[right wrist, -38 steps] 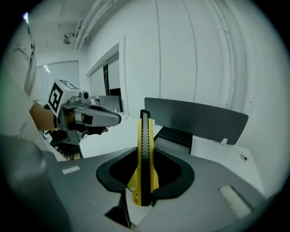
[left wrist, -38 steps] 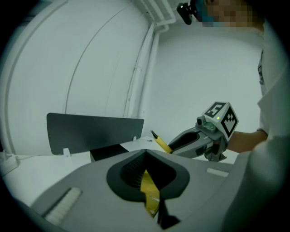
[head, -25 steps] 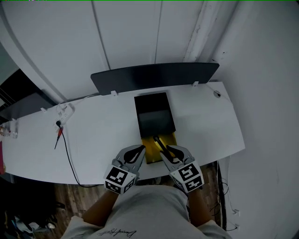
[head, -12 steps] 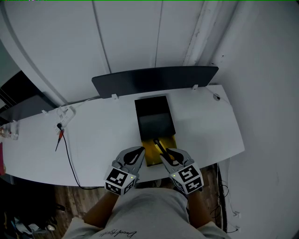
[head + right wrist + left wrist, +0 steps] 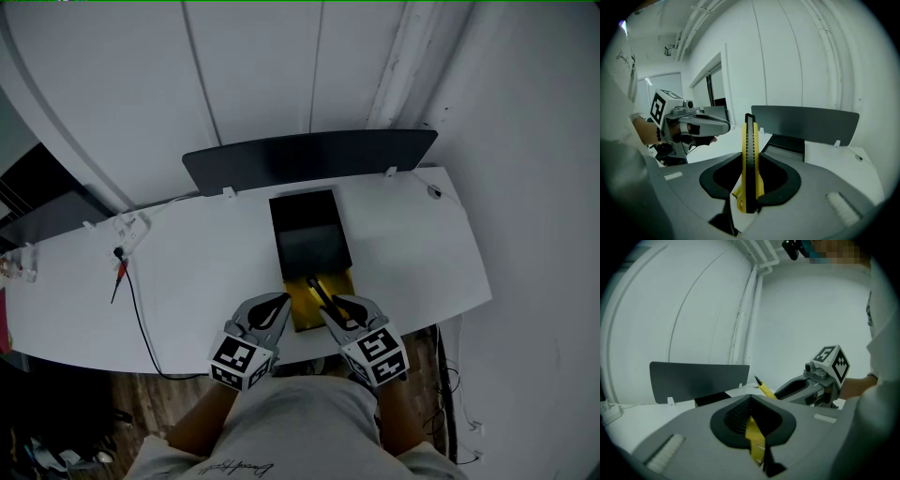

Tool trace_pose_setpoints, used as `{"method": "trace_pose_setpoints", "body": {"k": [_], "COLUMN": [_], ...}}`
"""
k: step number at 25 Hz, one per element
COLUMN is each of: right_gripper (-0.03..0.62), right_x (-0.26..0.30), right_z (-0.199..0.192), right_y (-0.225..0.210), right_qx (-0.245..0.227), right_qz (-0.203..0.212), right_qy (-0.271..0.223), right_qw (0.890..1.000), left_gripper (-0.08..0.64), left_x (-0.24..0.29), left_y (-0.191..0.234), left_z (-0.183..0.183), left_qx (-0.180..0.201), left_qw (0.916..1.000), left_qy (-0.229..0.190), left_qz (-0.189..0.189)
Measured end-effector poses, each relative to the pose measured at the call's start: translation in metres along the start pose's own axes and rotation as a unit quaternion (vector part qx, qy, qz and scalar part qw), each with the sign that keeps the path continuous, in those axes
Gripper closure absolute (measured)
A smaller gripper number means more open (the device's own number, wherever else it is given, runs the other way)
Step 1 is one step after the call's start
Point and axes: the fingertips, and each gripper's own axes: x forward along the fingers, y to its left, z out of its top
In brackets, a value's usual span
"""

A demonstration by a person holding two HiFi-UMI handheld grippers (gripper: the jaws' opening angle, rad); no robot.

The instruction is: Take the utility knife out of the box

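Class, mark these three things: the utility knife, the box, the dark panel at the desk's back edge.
utility knife (image 5: 749,159), right gripper view, its black centre strip.
box (image 5: 309,246), head view, its dark cover.
dark panel (image 5: 309,156), head view, middle of its face.

Utility knife (image 5: 750,159) looks plastic; table (image 5: 187,281) smooth, matt.

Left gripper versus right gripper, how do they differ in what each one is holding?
The left gripper is shut on the thin edge of the yellow tray of the box; the right gripper is shut on the yellow-and-black utility knife. The left gripper's tray lies flat on the table; the right gripper's knife slants upward above it. Both grip something yellow, side by side at the table's near edge.
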Motion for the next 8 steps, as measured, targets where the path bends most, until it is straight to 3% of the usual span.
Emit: {"method": "trace_pose_setpoints", "body": {"k": [8], "right_gripper": [0.46], "right_x": [0.0036], "right_z": [0.0003], "right_y": [0.0017], "right_qx": [-0.002], "right_qz": [0.002], "right_qy": [-0.001], "right_qw": [1.0], "left_gripper": [0.558], "left_x": [0.001], "left_y": [0.0012], "left_z": [0.0029], "left_qx": [0.002], "left_qw": [1.0], "left_qy": [-0.002], "left_qz": [-0.002]}}
